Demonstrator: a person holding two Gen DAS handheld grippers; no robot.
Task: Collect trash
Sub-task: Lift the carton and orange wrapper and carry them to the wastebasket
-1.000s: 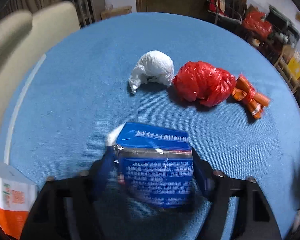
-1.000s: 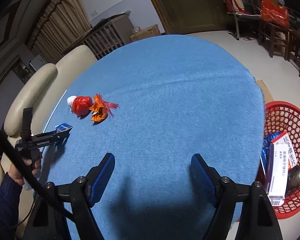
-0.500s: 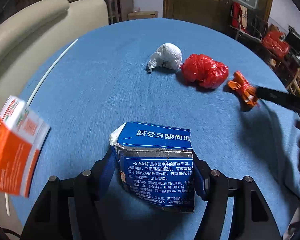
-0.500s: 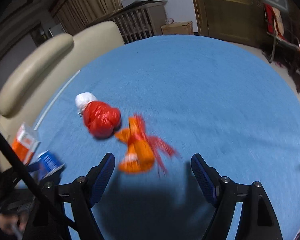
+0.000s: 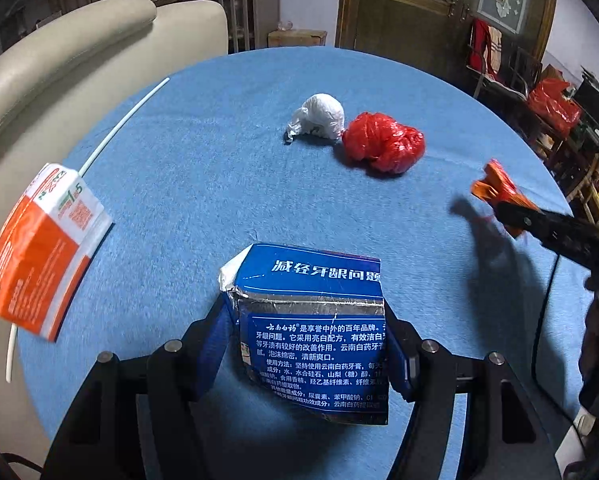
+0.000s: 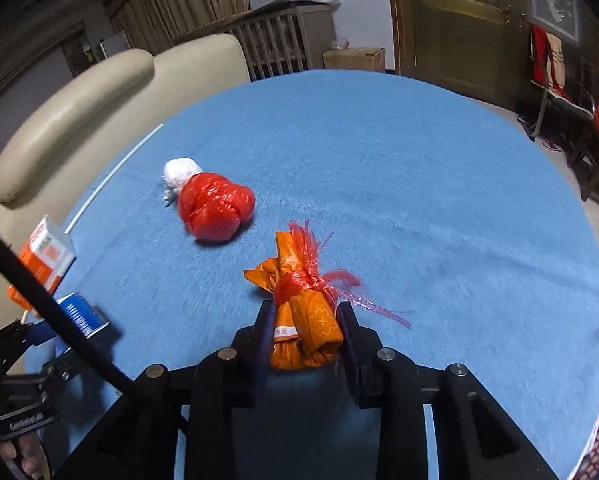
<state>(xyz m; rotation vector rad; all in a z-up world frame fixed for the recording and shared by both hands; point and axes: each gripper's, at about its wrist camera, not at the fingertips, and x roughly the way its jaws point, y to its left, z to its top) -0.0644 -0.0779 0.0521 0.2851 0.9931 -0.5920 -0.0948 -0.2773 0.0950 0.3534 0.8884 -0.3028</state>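
Blue carton (image 5: 315,332) with white Chinese print, its top line reading 减轻牙龈问题, sits clamped between the pads of the left gripper (image 5: 309,344), lifted above the blue table (image 5: 203,184). At ten o'clock from it an orange-white box (image 5: 39,248) lies at the table edge. At twelve o'clock lie a white bag (image 5: 319,116) and, touching it, a red bag (image 5: 383,146). The right gripper (image 6: 304,330), pointing steeply down, is closed on the orange bundle (image 6: 303,312) tied with red string; its small white label is not readable.

boxes 2 — blue box (image 5: 311,332), orange box (image 5: 39,248) | crumpled bags 2 | orange bundle (image 6: 303,312) 1
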